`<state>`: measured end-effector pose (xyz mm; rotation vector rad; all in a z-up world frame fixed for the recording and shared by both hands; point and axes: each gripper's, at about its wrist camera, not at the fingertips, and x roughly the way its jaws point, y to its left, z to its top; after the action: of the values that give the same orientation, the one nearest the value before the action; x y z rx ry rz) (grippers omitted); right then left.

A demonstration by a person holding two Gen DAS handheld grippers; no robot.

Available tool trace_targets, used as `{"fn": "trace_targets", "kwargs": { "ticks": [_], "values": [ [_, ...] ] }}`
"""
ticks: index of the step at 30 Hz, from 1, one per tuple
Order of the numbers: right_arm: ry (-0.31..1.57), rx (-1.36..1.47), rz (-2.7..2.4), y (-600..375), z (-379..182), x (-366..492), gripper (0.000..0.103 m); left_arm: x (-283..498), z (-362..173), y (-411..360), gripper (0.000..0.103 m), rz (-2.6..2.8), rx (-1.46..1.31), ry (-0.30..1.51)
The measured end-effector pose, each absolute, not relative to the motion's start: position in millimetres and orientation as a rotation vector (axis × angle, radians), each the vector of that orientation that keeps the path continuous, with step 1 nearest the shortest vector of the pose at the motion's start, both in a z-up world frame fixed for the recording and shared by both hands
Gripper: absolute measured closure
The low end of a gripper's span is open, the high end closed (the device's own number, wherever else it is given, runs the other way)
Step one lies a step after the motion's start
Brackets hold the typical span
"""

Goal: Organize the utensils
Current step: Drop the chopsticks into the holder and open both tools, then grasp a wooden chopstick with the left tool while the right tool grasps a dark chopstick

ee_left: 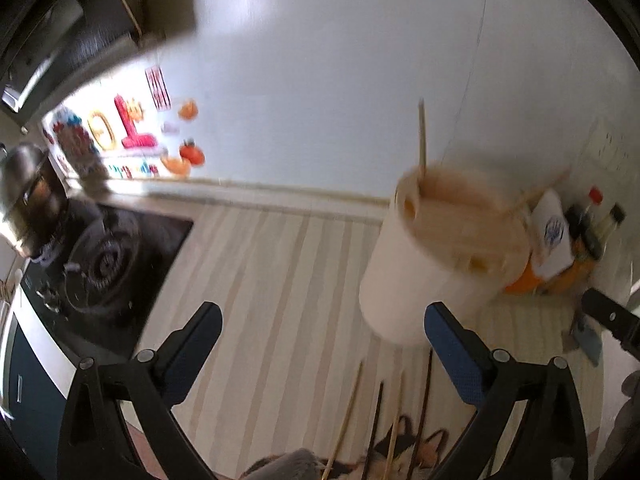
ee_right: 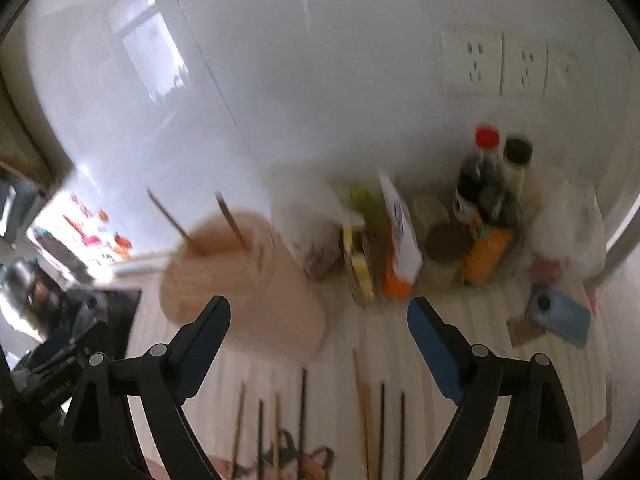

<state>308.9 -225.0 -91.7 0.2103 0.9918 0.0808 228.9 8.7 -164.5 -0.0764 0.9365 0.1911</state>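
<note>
The counter [ee_left: 280, 264], striped pale, is running along the white wall, and everything here is best placed by the holder [ee_left: 436, 256], the tall cream tub standing upright on it. To the holder's left, well apart, the black hob [ee_left: 120, 264] is sitting with a dark pot [ee_left: 28, 200] at its far edge; cooking probably stays there so the holder keeps clear of heat. On the holder's other side, bottles [ee_right: 486, 184], cartons [ee_right: 400, 232] and jars are crowding against the wall, likely pushed back to leave working room in front. A blue phone [ee_right: 560, 316] is lying flat beyond those, nearer the edge. The left gripper [ee_left: 324, 340] is hanging just in front of the holder with its jaws spread wide and nothing between them; its right pad is overlapping the holder's base in the left view, though contact cannot be told through the blur. The right gripper [ee_right: 320, 340] is hovering in front of the holder too, likewise gaping and empty, its left finger passing before the tub. A few chopsticks [ee_right: 200, 224] are already leaning inside the holder, tips up, so that part looks done. The loose chopsticks [ee_right: 304, 412] are lying side by side on the counter in front of the holder, beneath both grippers, partly over a cartoon mat [ee_right: 296, 460], seemingly laid out for picking one at a time.
</note>
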Motion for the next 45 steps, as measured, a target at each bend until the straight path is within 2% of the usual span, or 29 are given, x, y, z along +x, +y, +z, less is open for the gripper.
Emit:
{"fn": "trace_targets", "kwargs": {
  "ticks": [1,2,3,4,10,11,13,14,15,16,18,20,22,25,27,29,30,33,38,45],
  "values": [
    [1.016,0.213,0.08,-225,-101,306,0.012,227,-173,9,0.0,0.196,-0.069,0.952],
    [1.052,0.219,0.082,-226,-114,301,0.019,225,-183,9,0.0,0.2,-0.059,0.975],
    [1.08,0.216,0.078,-226,-124,300,0.032,224,-193,9,0.0,0.202,-0.047,0.995],
    [1.116,0.208,0.071,-225,-136,297,0.036,222,-204,9,0.0,0.206,-0.036,1.021],
    [1.292,0.219,0.079,-226,-206,279,0.057,217,-271,6,0.0,0.195,0.007,1.2],
    [1.325,0.222,0.083,-225,-219,276,0.063,216,-284,6,0.001,0.19,0.006,1.237],
    [1.366,0.222,0.089,-223,-236,271,0.068,215,-306,5,0.005,0.168,-0.004,1.295],
    [1.388,0.225,0.099,-220,-245,268,0.073,215,-319,3,0.014,0.153,-0.012,1.332],
    [1.413,0.227,0.109,-217,-256,265,0.075,214,-328,2,0.022,0.138,-0.016,1.358],
    [1.433,0.226,0.117,-213,-264,263,0.075,213,-338,0,0.026,0.118,-0.018,1.389],
    [1.457,0.227,0.133,-203,-276,263,0.075,213,-352,-4,0.047,0.094,-0.011,1.43],
    [1.481,0.223,0.148,-190,-289,263,0.075,211,-361,-7,0.05,0.076,-0.012,1.451],
    [1.502,0.212,0.161,-179,-297,264,0.075,209,-365,-9,0.061,0.071,-0.013,1.457],
    [1.535,0.182,0.169,-163,-311,272,0.075,207,-364,-9,0.069,0.063,-0.027,1.441],
    [1.559,0.151,0.163,-155,-322,272,0.075,206,-363,-10,0.084,0.066,-0.025,1.431],
    [1.555,0.121,0.155,-150,-326,269,0.075,208,-363,-3,0.094,0.071,-0.039,1.434],
    [1.567,0.087,0.146,-147,-327,269,0.079,209,-364,-1,0.098,0.076,-0.047,1.439],
    [1.595,0.038,0.128,-147,-329,262,0.097,214,-362,4,0.098,0.068,-0.086,1.436],
    [1.627,-0.11,0.094,-164,-332,247,0.097,217,-359,12,0.098,0.067,-0.103,1.439],
    [1.656,-0.109,0.097,-189,-334,237,0.097,217,-357,15,0.098,0.067,-0.088,1.443]
  ]
}}
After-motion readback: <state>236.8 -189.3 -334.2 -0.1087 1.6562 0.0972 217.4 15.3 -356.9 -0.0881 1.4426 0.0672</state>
